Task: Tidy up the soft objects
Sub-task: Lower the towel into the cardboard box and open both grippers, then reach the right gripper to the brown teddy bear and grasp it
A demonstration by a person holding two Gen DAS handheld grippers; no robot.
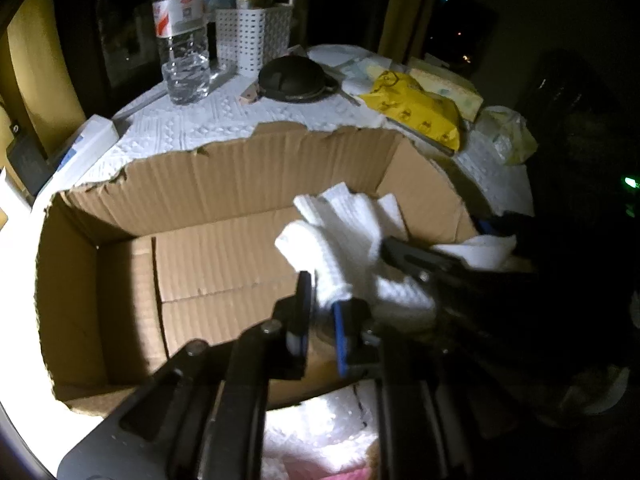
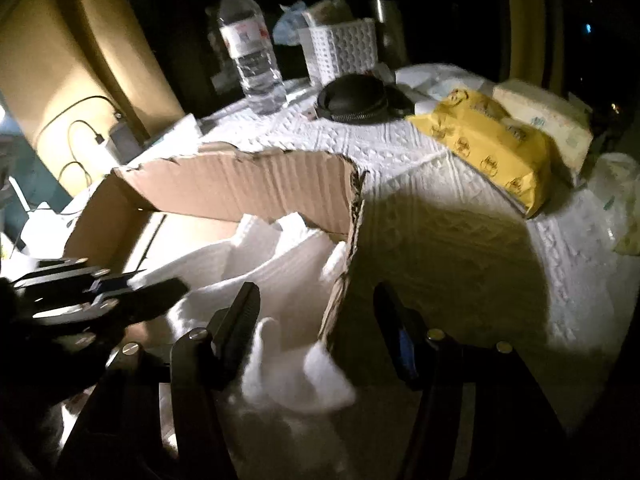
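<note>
An open cardboard box (image 1: 224,184) with a torn rim stands on the white-covered surface (image 1: 208,120), holding white knitted gloves (image 1: 340,240) at its right end, while behind it a white perforated basket (image 1: 256,36) holds packets beside a water bottle (image 1: 182,36). The left gripper (image 1: 322,312) has its fingers nearly together, pinching the cuff of a glove over the box. The right gripper (image 2: 320,320) has its fingers spread wide above the box's right wall, with glove fabric lying loose between them, touching neither pad as far as the blur allows.
</note>
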